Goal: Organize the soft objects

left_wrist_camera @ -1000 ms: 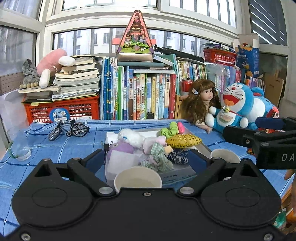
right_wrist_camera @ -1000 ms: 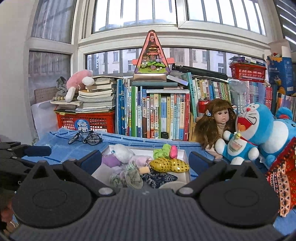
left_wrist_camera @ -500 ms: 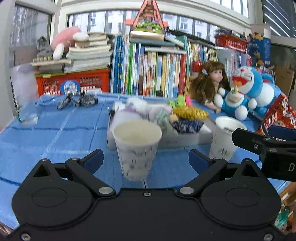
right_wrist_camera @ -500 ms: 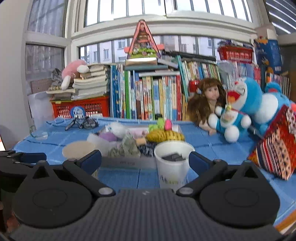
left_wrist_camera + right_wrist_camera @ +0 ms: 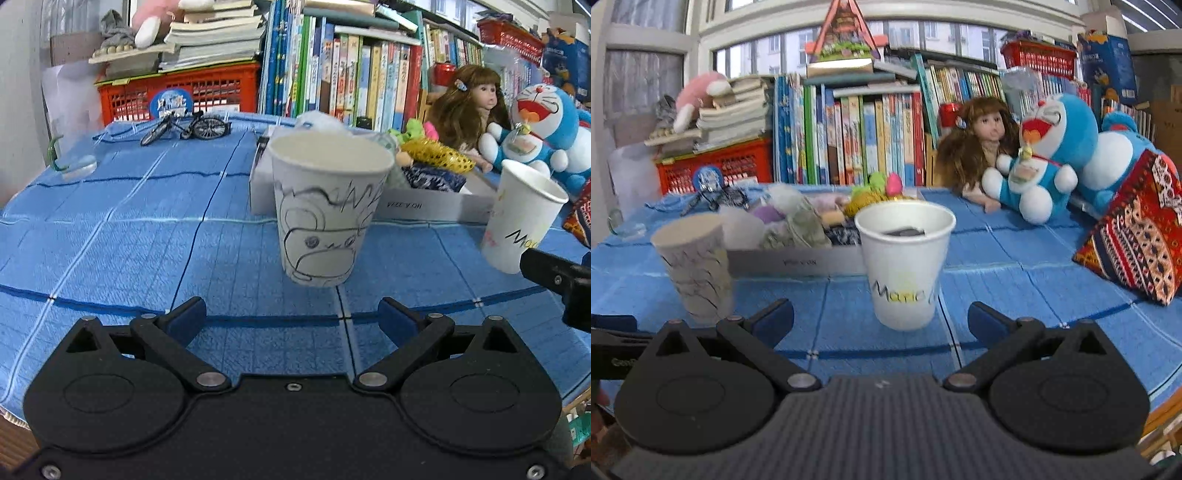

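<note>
Both grippers hover low over the blue tablecloth (image 5: 110,236), each with its jaws spread wide and nothing between them. The left gripper (image 5: 291,319) faces a paper cup with a doodled face (image 5: 325,214), which stands just ahead of its fingertips. The right gripper (image 5: 881,319) faces a second paper cup with lettering (image 5: 905,266), also upright, with something dark lying inside it. Behind the two cups sits a shallow white box (image 5: 798,260) holding the soft objects (image 5: 432,158): a gold sequinned piece, dark patterned fabric, green and pink bits and pale fluffy items. A doll (image 5: 975,147) and a blue plush cat (image 5: 1045,155) lean against the row of books (image 5: 857,136) beyond.
</note>
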### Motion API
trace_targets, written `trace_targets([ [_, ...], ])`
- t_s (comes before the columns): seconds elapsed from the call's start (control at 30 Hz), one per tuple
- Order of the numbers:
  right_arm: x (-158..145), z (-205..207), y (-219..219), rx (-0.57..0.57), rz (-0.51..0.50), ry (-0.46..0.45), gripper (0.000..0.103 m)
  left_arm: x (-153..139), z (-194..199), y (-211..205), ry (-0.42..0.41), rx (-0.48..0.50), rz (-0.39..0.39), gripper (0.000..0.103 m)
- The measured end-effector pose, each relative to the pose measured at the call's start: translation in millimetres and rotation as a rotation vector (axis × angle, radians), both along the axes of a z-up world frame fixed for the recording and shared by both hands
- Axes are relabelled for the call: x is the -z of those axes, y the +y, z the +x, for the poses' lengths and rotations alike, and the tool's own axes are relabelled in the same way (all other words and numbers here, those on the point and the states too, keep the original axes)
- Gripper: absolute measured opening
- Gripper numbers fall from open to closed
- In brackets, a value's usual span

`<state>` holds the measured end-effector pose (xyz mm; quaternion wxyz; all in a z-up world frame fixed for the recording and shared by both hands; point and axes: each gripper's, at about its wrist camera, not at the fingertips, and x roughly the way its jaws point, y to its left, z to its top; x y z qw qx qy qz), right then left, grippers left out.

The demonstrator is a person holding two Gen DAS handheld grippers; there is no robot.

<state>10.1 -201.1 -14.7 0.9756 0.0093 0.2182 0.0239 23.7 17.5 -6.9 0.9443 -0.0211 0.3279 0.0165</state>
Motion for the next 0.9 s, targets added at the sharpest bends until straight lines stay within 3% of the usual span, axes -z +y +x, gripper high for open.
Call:
trace_targets([
  [0.47,36,17,6,0.007,-0.050,0.061,0.103,10,7,-7,-0.021,0.004,0.046,0.103],
  [0.9,41,21,8,0.008,-0.059,0.085,0.103,10,9,-6,-0.019,0.015,0.046,0.103],
])
